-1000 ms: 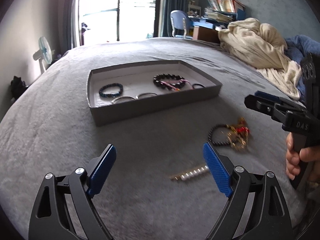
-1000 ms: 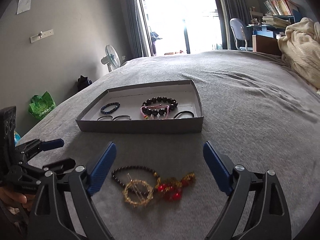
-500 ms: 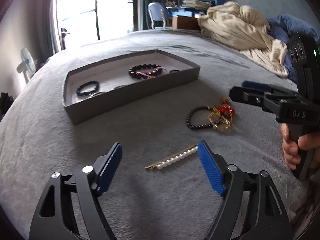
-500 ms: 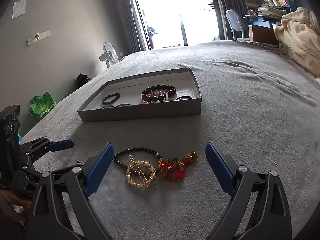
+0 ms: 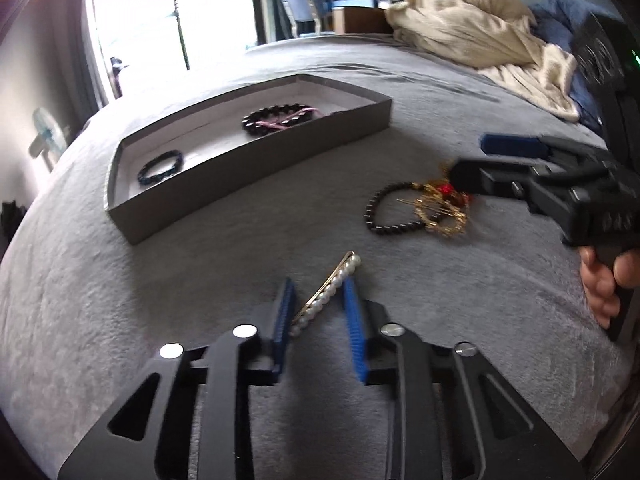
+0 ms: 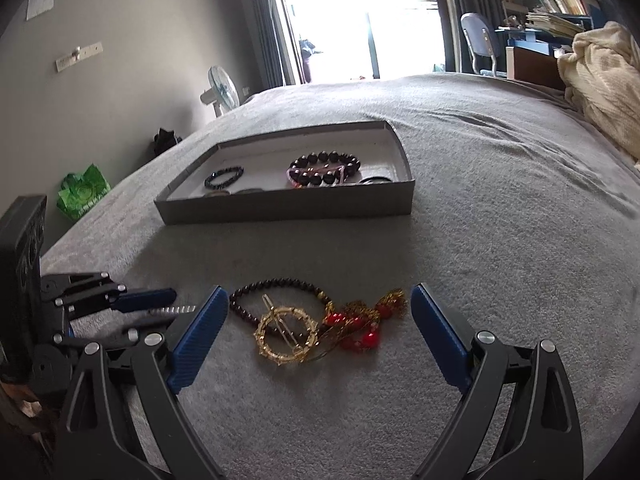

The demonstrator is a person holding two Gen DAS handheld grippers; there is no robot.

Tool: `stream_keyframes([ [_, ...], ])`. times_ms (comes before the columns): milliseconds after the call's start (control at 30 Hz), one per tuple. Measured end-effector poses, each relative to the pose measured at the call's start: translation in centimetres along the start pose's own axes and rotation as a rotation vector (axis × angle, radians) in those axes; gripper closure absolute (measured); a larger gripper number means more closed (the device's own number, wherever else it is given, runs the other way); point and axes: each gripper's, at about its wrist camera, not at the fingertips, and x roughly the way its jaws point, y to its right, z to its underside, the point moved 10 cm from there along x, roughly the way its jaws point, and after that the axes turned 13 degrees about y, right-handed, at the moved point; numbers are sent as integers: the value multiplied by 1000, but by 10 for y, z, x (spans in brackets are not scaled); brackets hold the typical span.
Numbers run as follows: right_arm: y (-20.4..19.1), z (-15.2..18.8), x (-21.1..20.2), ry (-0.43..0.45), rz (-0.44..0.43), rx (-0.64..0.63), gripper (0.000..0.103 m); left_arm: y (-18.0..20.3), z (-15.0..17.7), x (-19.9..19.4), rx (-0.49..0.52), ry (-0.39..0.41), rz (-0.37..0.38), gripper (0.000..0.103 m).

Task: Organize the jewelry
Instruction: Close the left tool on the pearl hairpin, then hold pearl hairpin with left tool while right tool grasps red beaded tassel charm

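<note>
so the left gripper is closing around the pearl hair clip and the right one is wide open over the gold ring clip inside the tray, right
Not quite: the gold ring clip lies on the grey bedspread, outside the tray, as the right wrist view shows. The left gripper flanks the pearl hair clip; the right gripper is wide open.

Blown-out daylight floods from the window [image 6: 360, 20] (heavy fisheye bending, dark vignetted corners), left-wrist view slightly motion-blurred.

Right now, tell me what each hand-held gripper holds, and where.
Left hand-held gripper is closing around the pearl hair clip's near end; contact unclear. Right hand-held gripper holds nothing.
</note>
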Motion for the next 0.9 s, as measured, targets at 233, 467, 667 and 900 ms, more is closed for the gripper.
stream_keyframes([
  [233,-3,6,2,-28,-14,0,16,-24,-3,-5,-131,26,-32,87],
  [467,8,13,8,-71,5,66,45,-26,-4,-5,-153,26,-30,87],
  [667,17,20,14,-110,27,112,69,-24,-3,-4,-157,21,-25,86],
  [900,19,22,14,-111,43,107,94,-23,-2,-2,-156,14,-24,86],
])
